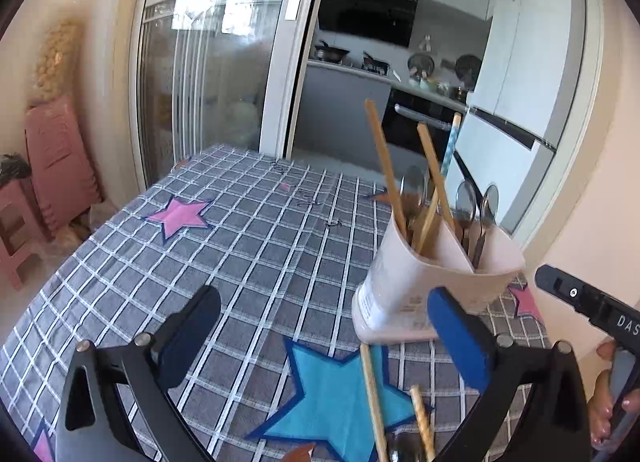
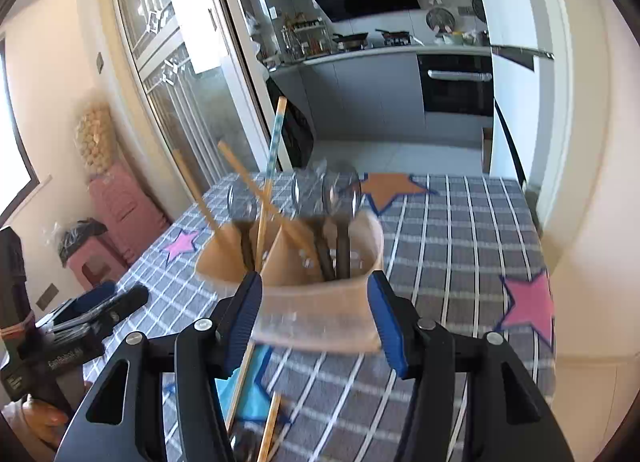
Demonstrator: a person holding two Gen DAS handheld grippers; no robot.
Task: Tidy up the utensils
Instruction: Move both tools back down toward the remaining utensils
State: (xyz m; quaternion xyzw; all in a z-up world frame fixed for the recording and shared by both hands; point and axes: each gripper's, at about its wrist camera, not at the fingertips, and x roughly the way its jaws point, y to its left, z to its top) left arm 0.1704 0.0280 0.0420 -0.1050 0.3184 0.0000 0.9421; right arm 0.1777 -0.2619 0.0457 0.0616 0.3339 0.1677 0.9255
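Your left gripper (image 1: 324, 326) stands spread wide and empty, just left of the pale two-compartment plastic utensil holder (image 1: 432, 282) on the grey checked surface (image 1: 240, 238); your right gripper (image 2: 314, 310) is spread partway before it, jaws flanking the blurred holder, contact unclear

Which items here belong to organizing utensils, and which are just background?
Job items:
utensil holder
chopsticks in holder
spoons in holder
loose chopsticks on table

Background:
star tablecloth
pink stool
fridge
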